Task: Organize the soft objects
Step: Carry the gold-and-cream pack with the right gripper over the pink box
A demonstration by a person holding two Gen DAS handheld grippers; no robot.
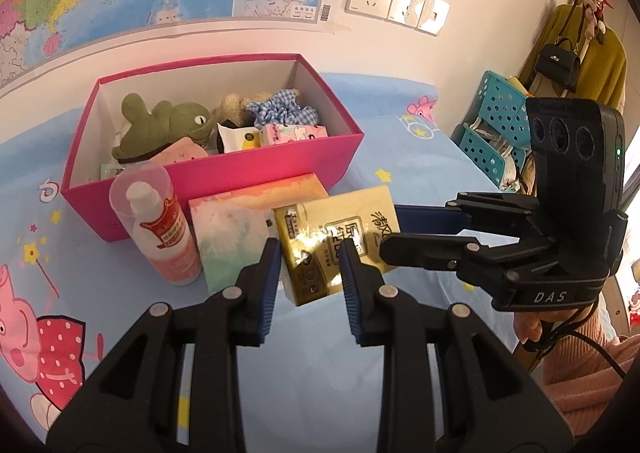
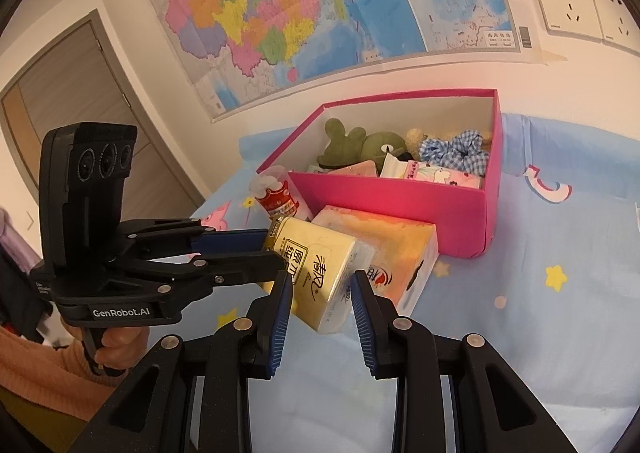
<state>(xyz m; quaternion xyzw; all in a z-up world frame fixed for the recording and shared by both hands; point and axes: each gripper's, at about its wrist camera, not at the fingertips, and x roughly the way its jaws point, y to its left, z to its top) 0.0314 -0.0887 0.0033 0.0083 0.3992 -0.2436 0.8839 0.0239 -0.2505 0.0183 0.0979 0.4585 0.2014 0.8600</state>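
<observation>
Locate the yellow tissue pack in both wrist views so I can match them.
Left wrist: the yellow tissue pack sits centre frame, just beyond the fingertips, right of the pastel tissue box.
Right wrist: the pack sits centre, just left of the midline, left of the same box.
Shared landmark: the pink box behind it.

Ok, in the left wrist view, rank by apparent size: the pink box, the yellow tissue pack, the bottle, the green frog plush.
1. pink box
2. yellow tissue pack
3. bottle and green frog plush: too alike to rank, and the bottle sits nearer the camera.
</observation>
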